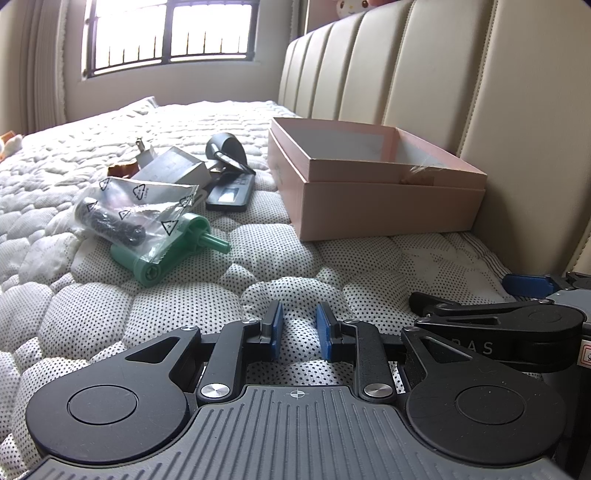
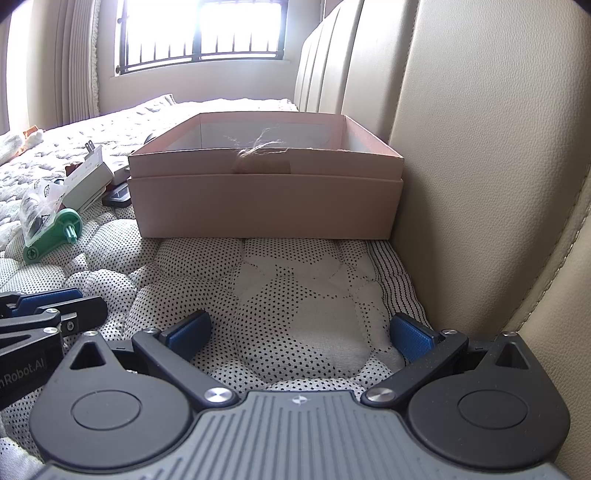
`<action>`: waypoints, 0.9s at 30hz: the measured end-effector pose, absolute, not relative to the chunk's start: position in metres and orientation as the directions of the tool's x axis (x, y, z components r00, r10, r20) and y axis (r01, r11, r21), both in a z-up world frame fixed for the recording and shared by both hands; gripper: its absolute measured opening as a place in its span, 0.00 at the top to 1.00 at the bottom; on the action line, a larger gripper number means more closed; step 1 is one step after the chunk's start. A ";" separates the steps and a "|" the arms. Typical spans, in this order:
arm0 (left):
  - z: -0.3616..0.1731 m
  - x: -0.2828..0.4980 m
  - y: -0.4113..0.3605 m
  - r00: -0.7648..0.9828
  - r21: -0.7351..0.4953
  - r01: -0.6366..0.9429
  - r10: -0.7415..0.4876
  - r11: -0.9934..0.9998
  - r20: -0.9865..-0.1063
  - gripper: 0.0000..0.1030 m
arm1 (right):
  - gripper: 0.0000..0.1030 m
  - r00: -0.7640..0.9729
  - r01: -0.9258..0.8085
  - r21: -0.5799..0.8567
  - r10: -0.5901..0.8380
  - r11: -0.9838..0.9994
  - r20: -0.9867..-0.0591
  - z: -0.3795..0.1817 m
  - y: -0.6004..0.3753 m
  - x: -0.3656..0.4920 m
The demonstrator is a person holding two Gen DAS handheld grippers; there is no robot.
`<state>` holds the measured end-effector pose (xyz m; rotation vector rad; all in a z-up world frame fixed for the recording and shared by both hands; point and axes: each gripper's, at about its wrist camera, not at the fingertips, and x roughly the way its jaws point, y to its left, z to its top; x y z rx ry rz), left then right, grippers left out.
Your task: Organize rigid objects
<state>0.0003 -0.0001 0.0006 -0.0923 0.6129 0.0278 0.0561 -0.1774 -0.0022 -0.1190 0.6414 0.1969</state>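
- Green plastic roller point(image 1: 166, 251) under a clear bag of black parts point(image 1: 122, 218), on the quilted mattress point(image 1: 110, 314).
- Open pink cardboard box point(image 1: 369, 192) (empty inside) against the headboard.
- Left gripper point(image 1: 298, 332): narrowly parted, holding nothing.
- Right gripper point(image 2: 301, 332): spread wide, empty.

Premises: home bedroom. Evidence: quilted mattress point(image 1: 110, 325) as working surface; padded cream headboard point(image 1: 424, 74) along its side; pillow point(image 1: 129, 107) at far end; barred window point(image 1: 170, 33) with curtain point(image 1: 40, 62) beside it.
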 end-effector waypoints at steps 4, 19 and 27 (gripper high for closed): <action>0.001 0.000 0.001 0.816 -0.086 -0.053 -0.006 0.995 -0.578 0.76 | 0.00 0.781 -0.222 -0.042 0.151 0.974 -0.606 -0.002 -0.178 0.056; 0.002 0.003 0.009 0.810 -0.138 -0.052 -0.039 0.989 -0.585 0.76 | 0.00 0.706 -0.277 0.065 0.249 0.959 -0.663 0.005 -0.187 0.062; 0.025 -0.003 0.040 0.825 -0.203 -0.048 -0.076 0.978 -0.560 0.76 | 0.00 0.591 -0.343 0.109 0.305 0.933 -0.747 0.013 -0.193 0.078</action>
